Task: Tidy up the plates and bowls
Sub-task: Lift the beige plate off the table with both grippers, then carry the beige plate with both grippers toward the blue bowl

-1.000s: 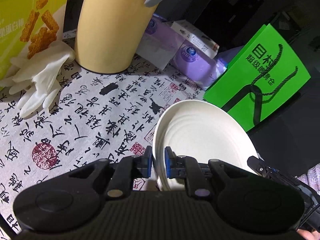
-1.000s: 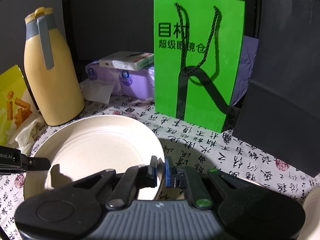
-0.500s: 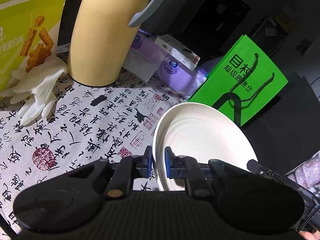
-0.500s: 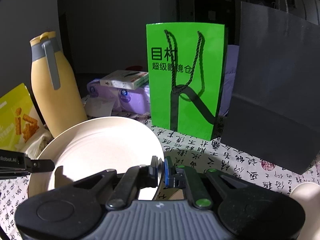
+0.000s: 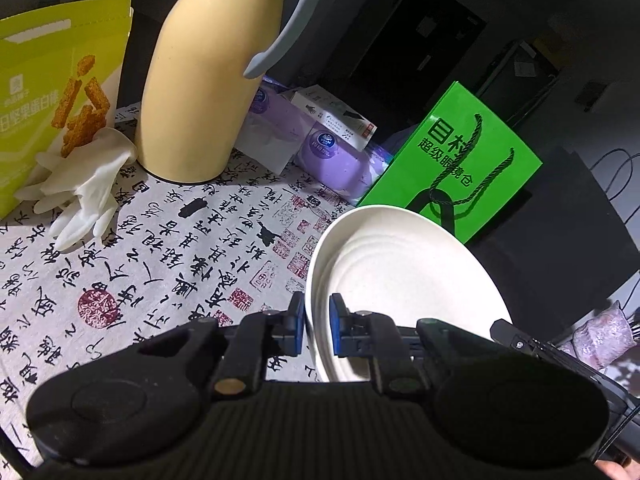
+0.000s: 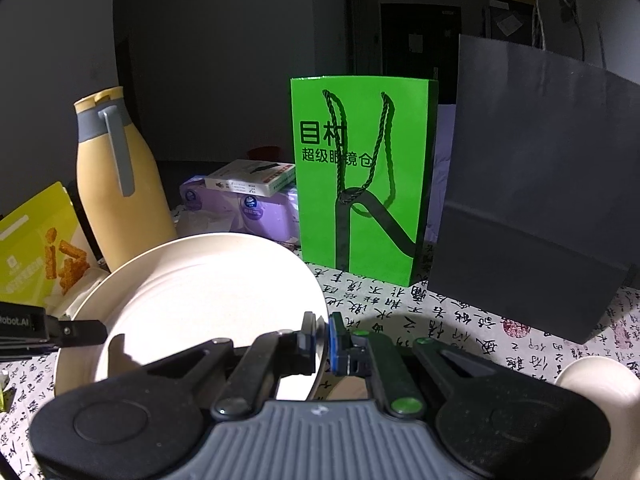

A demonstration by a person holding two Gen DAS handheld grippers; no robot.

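Round cream ridged plate (image 5: 404, 276) held off the calligraphy-print tablecloth (image 5: 168, 248), between the grippers. Left gripper (image 5: 317, 330) clamped on one rim, right gripper (image 6: 320, 340) pinching opposite rim: two-point hold, presumably keeping it level for carrying.

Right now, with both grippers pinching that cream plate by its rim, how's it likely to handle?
The plate looks stiff: pinched at opposite edges by the left gripper and right gripper, it shows no sag. Its smooth surface may be slippery, and each grip catches only a thin bit of rim, so it could slide or pivot. Probably light; whether it would break, I can't tell.
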